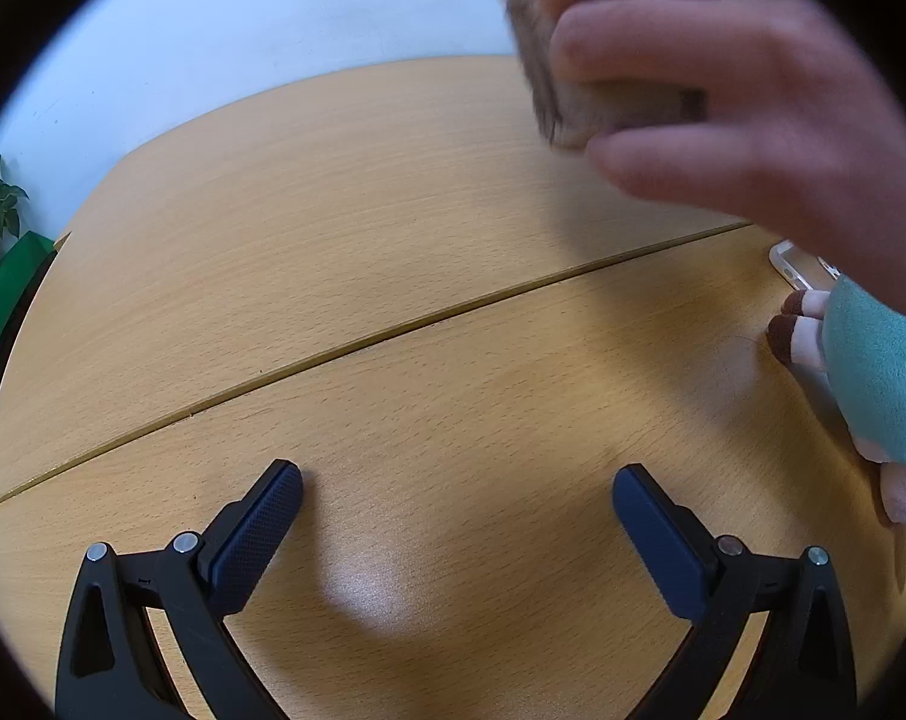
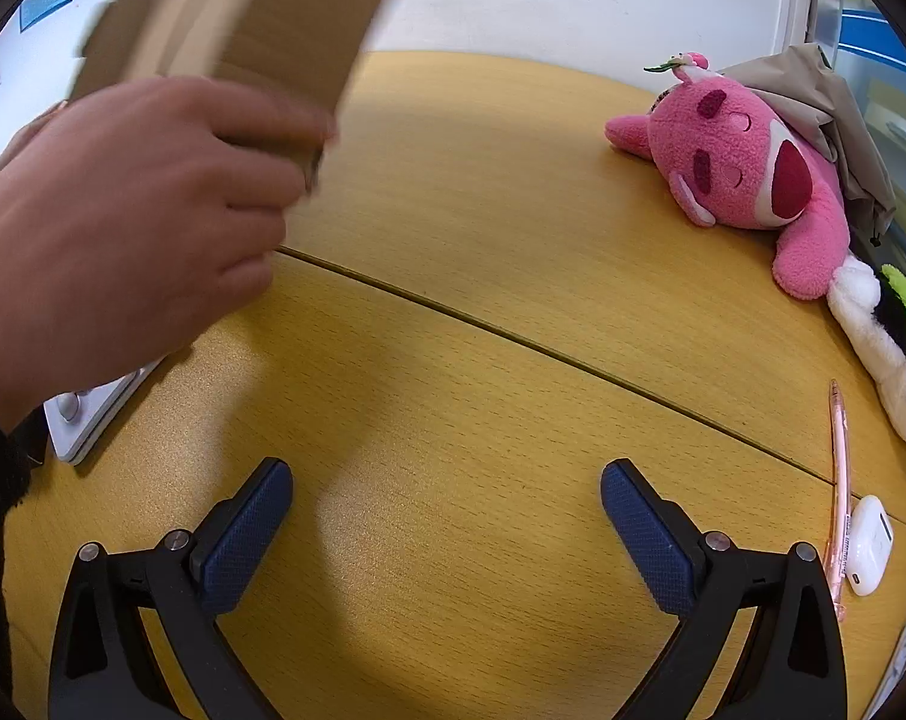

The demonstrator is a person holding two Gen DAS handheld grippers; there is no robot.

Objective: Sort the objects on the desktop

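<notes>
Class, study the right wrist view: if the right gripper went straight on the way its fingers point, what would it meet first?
Probably nothing soon: the right gripper stands open over bare table. The pink plush lies off right, the hand with the cardboard box off left, apparently higher.

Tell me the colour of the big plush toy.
Pink plush toy, with dark red patches; the right wrist view shows it best.

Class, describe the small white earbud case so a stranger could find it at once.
Start at the wooden table and go to its right edge, below the pink plush toy. The earbud case lies beside a pink pen; it alone is a smooth, rounded, glossy white pod.
</notes>
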